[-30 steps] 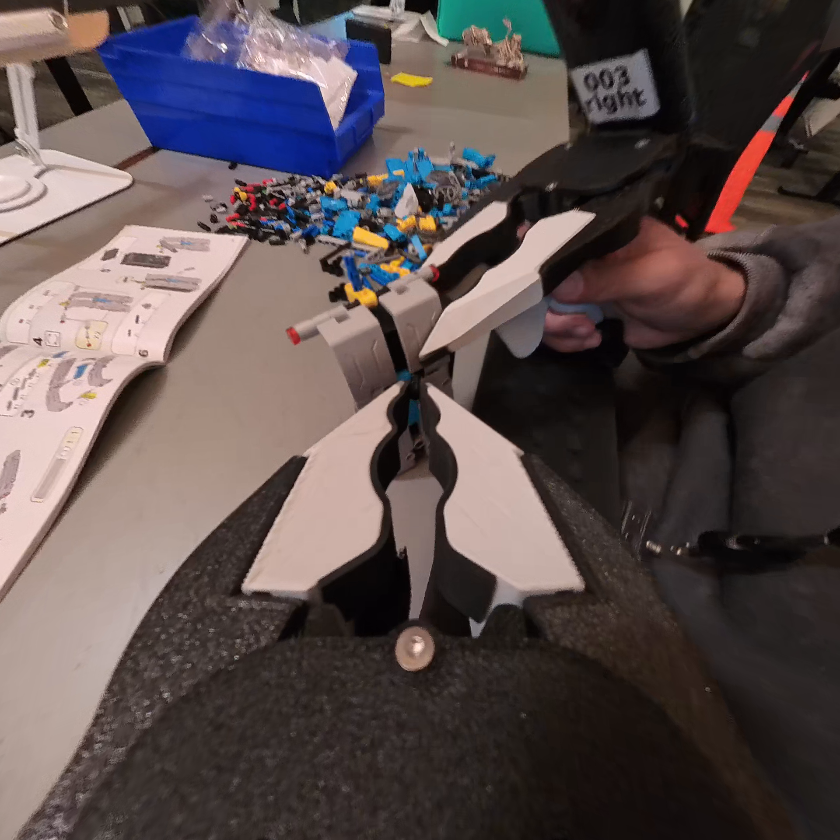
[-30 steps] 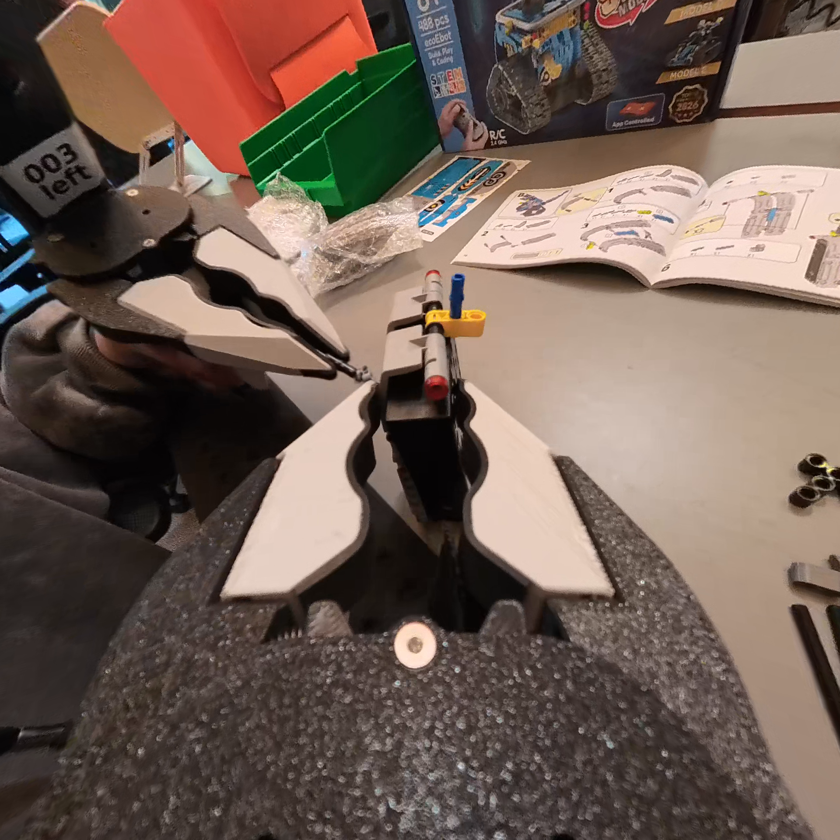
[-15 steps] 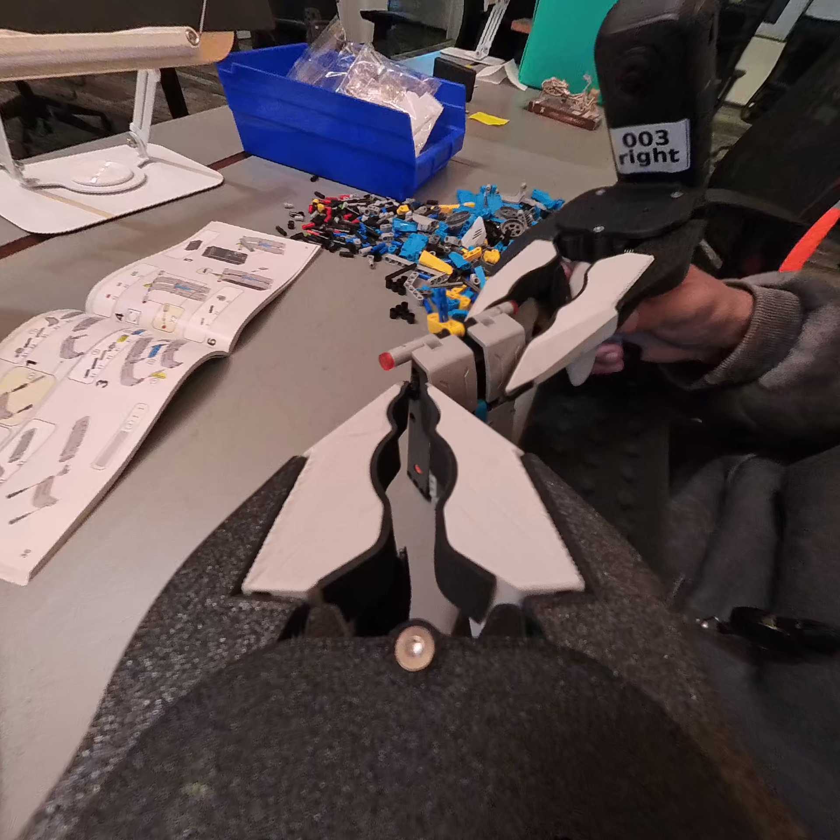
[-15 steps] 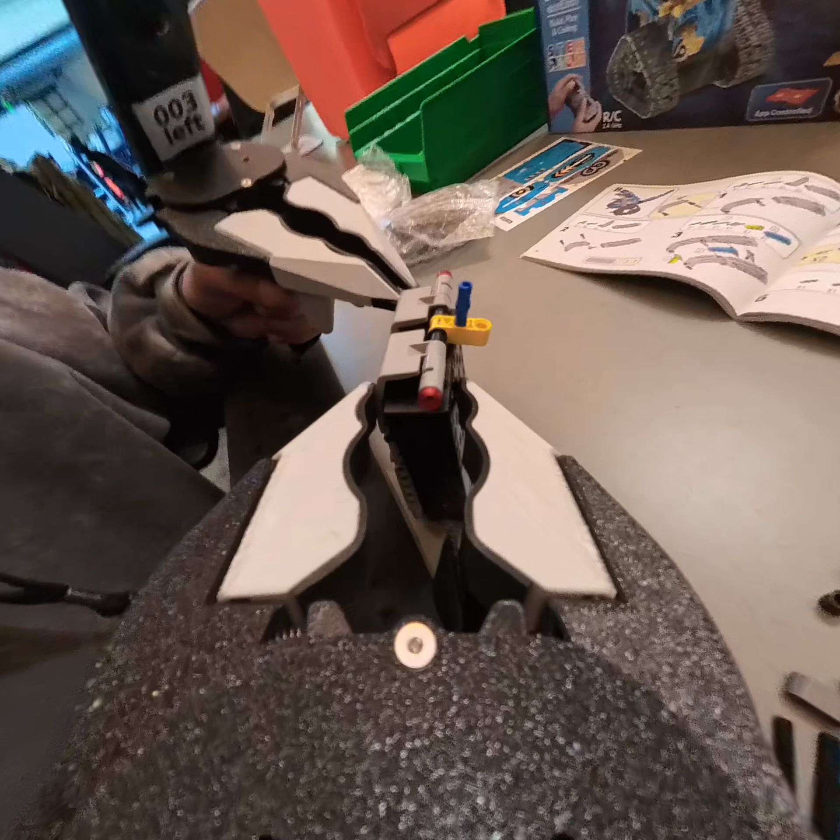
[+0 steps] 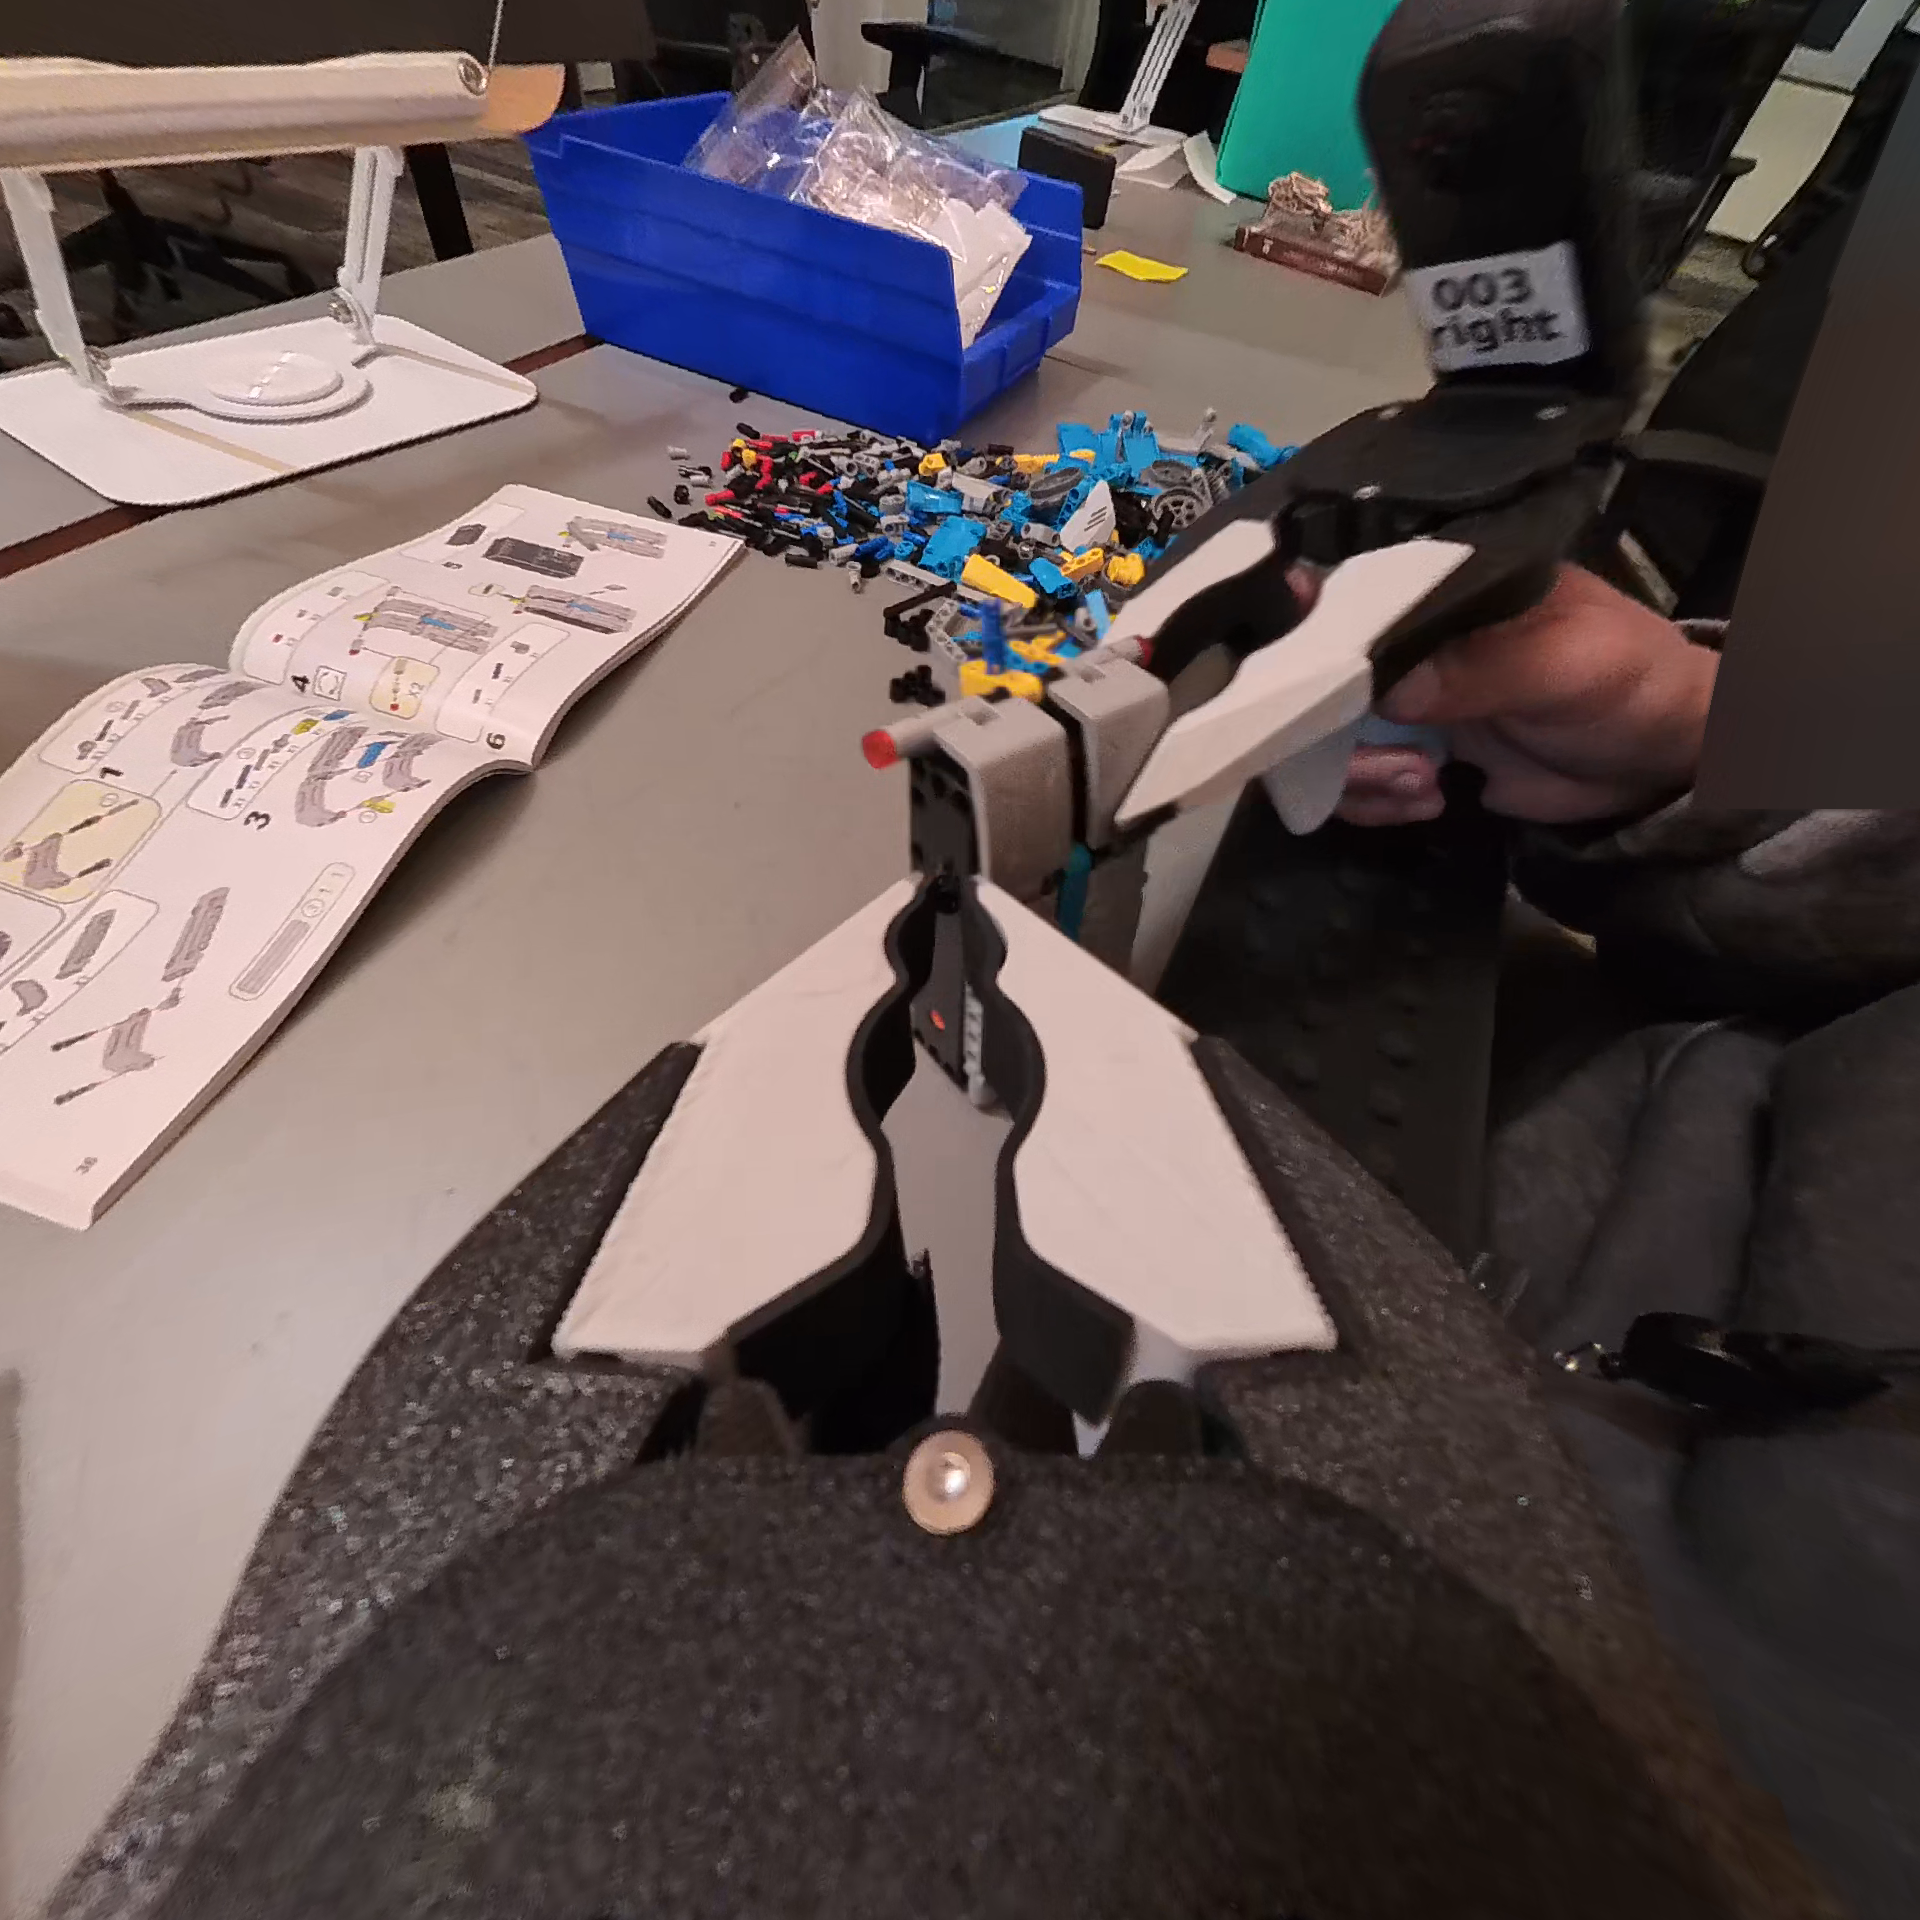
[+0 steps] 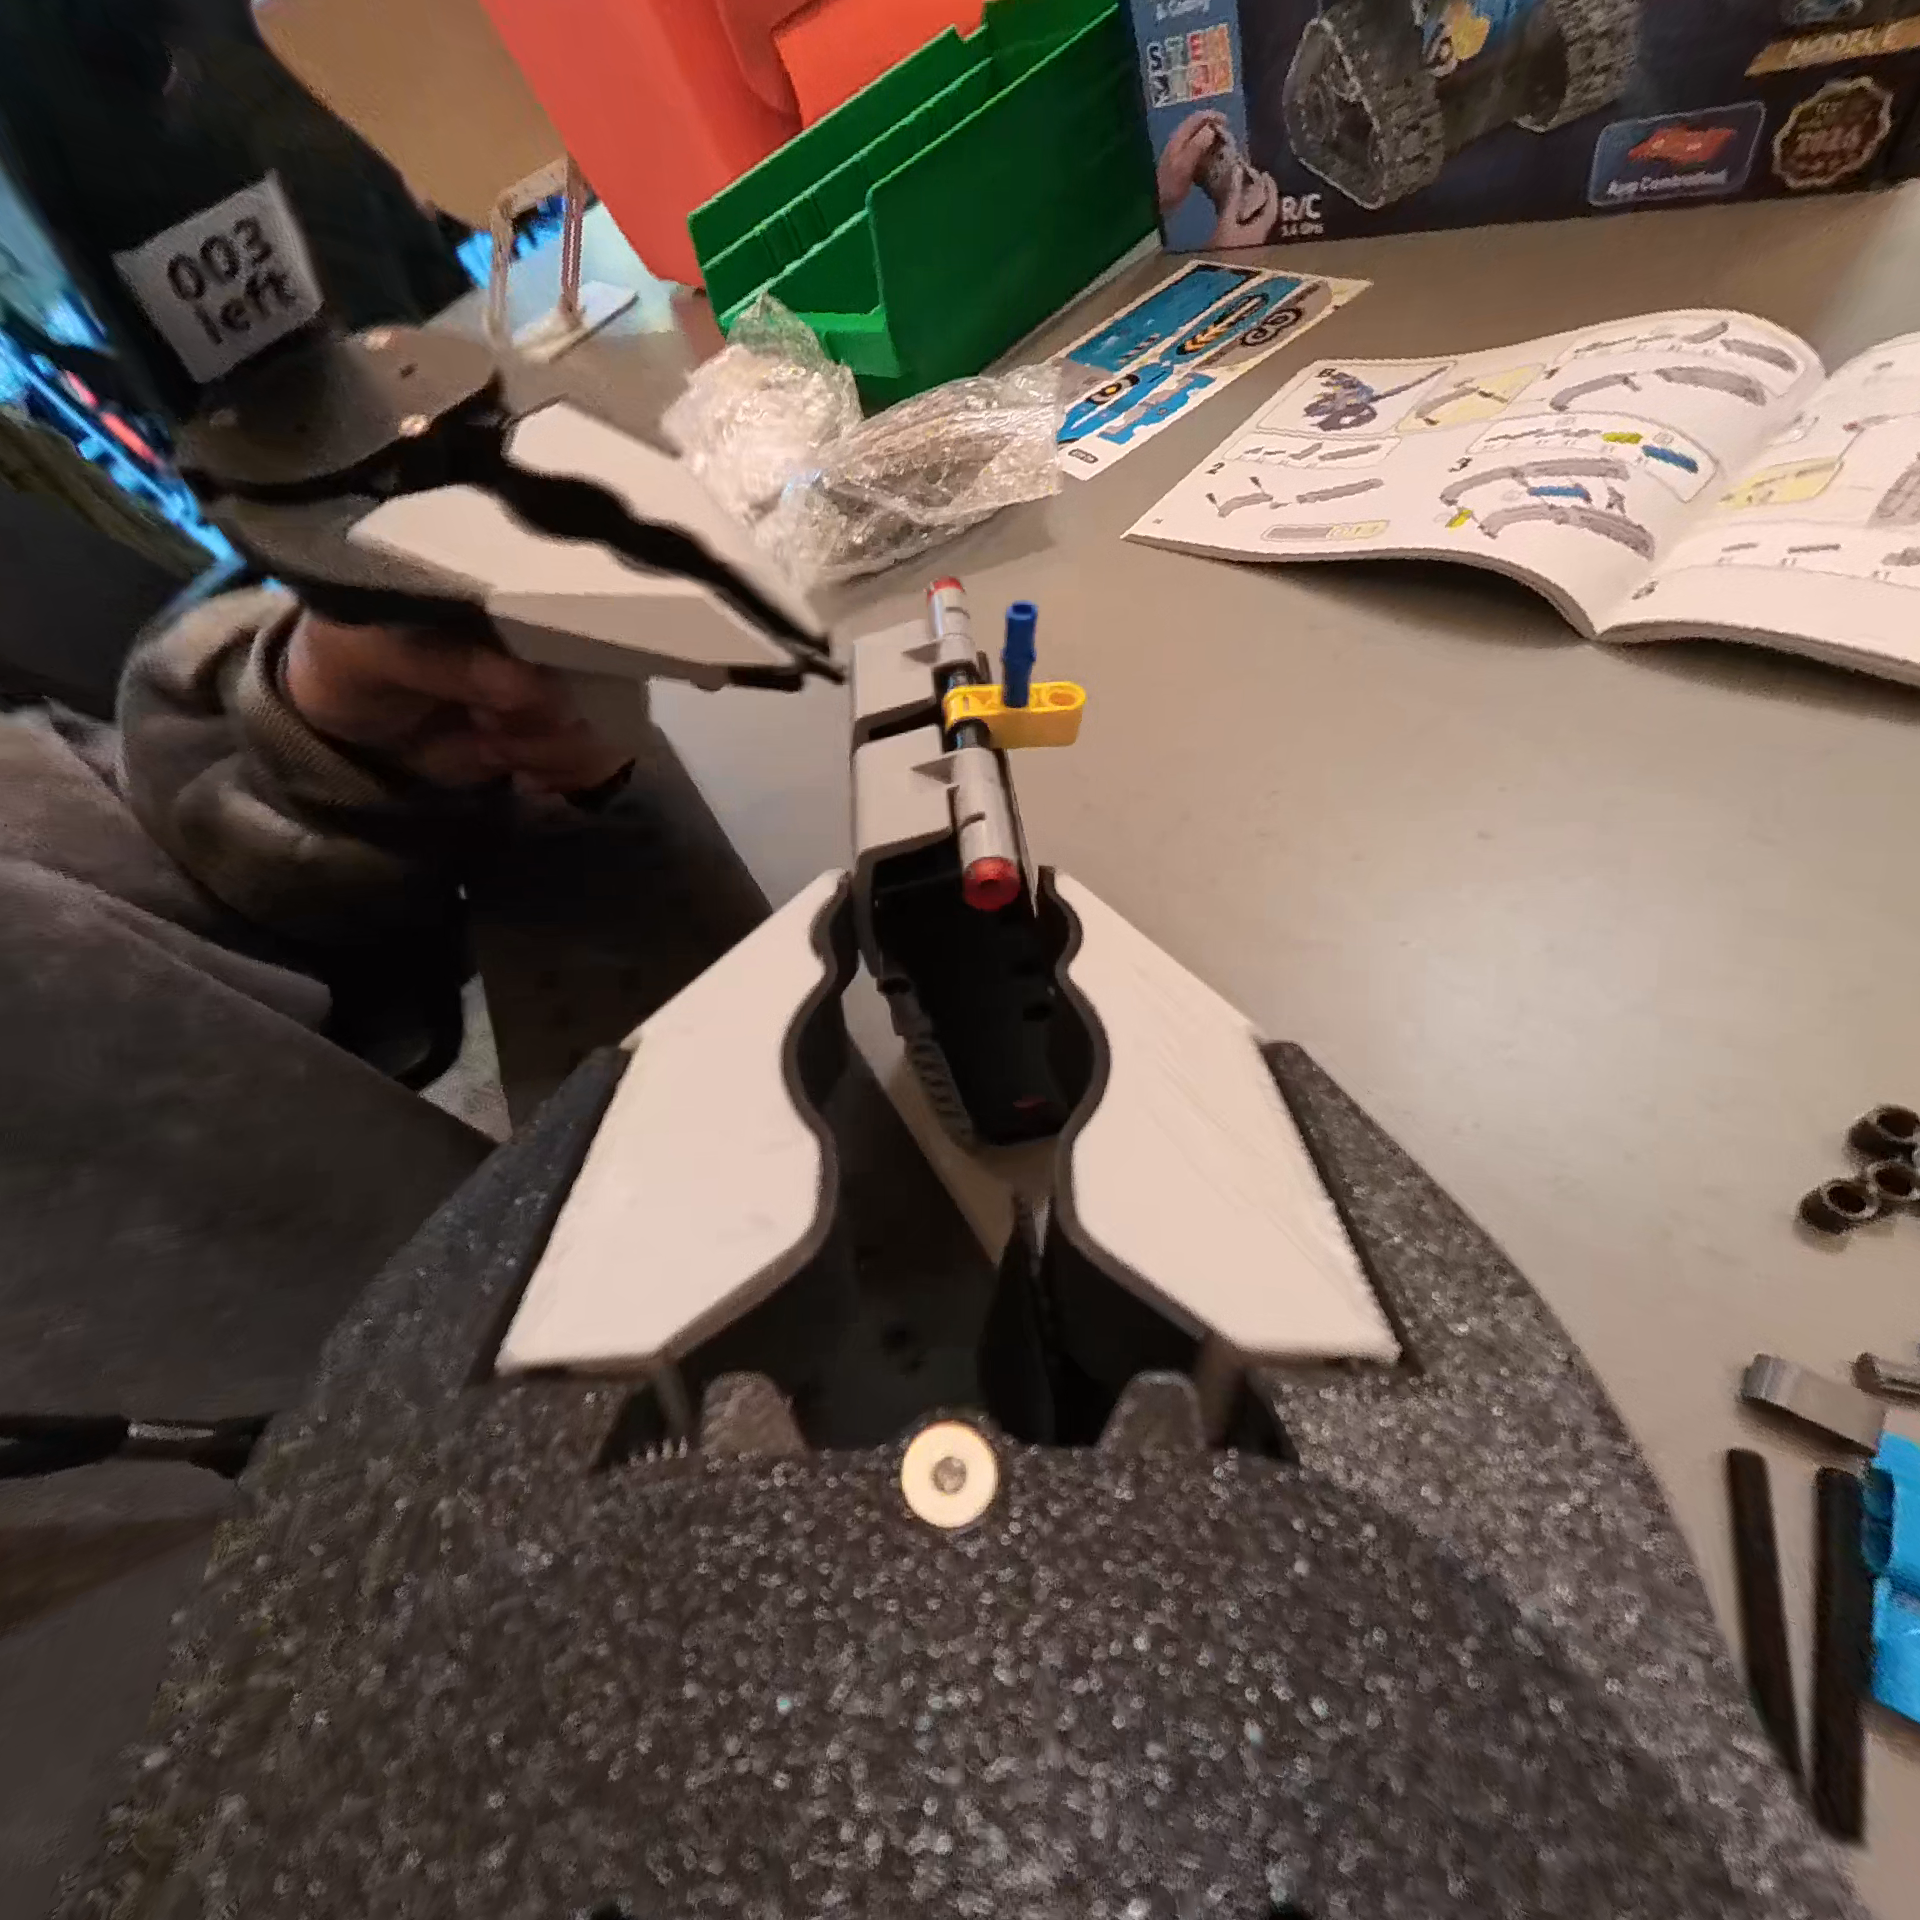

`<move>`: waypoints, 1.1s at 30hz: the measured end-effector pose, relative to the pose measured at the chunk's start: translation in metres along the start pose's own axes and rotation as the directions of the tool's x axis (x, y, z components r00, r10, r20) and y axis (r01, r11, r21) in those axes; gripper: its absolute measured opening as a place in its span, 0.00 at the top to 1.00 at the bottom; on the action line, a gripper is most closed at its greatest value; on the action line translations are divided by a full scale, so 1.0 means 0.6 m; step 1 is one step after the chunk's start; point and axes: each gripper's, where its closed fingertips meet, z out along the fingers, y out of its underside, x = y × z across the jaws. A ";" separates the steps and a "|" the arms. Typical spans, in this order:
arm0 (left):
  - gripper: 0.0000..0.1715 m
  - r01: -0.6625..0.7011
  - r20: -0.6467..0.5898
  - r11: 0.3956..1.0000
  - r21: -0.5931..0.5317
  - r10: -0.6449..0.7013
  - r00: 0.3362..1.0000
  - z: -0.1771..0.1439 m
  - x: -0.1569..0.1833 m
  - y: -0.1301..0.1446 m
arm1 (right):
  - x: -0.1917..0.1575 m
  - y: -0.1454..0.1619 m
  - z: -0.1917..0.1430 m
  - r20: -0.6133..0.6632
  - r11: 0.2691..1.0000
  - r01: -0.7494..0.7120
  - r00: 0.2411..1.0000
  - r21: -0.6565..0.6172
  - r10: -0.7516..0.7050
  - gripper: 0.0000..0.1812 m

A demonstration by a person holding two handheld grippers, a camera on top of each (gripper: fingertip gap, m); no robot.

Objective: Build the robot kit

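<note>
My right gripper (image 6: pixel 951 883) is shut on the black block (image 6: pixel 977 1029) of a small brick assembly held above the table's edge. The assembly has two grey panels (image 6: pixel 894 727), a grey axle with red ends (image 6: pixel 982 821), a yellow connector (image 6: pixel 1023 712) and a blue pin (image 6: pixel 1018 639). My left gripper (image 5: pixel 948 894) is shut on a black beam (image 5: pixel 945 997) with a red dot. The beam stands against the end of the grey panels (image 5: pixel 1013 769). In the right wrist view the left gripper (image 6: pixel 816 665) touches the far panel's side. The right gripper (image 5: pixel 1122 727) shows in the left wrist view.
A pile of loose bricks (image 5: pixel 997 520), a blue bin (image 5: pixel 790 281), an open booklet (image 5: pixel 312 748) and a white stand (image 5: pixel 260 384) lie beyond. The right wrist view shows a green bin (image 6: pixel 935 208), plastic bags (image 6: pixel 862 457), black rings (image 6: pixel 1870 1164) and black axles (image 6: pixel 1787 1621). My right fingertips sit around 6 cm from my left ones.
My left gripper has moved up along the assembly and now meets the far grey panel. The right gripper keeps its hold; both views have swung a little.
</note>
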 end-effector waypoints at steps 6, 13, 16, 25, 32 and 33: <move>0.98 -0.027 0.019 1.000 0.006 0.027 0.999 0.017 0.021 -0.011 | 0.027 -0.013 0.010 0.038 0.981 -0.196 0.980 0.001 0.196 0.82; 0.99 -0.053 0.171 0.999 -0.002 0.053 0.984 0.050 0.010 -0.024 | 0.031 -0.021 0.022 0.043 0.986 -0.163 0.986 0.047 0.161 0.82; 0.98 -0.070 0.233 0.997 -0.013 0.071 0.970 0.058 0.005 -0.026 | 0.027 -0.021 0.021 0.036 0.989 -0.133 0.991 0.072 0.131 0.82; 0.98 -0.382 0.416 0.906 -0.179 0.422 0.806 0.071 0.003 -0.025 | 0.031 -0.021 0.018 0.025 0.988 -0.128 0.992 0.091 0.126 0.82; 0.98 -0.436 0.423 0.872 -0.221 0.489 0.763 0.074 0.003 -0.025 | 0.032 -0.022 0.015 -0.016 0.993 -0.064 0.998 0.095 0.066 0.83; 0.98 -0.419 0.416 0.884 -0.205 0.466 0.781 0.074 0.003 -0.025 | 0.033 -0.022 0.015 -0.028 0.995 -0.044 0.999 0.095 0.047 0.83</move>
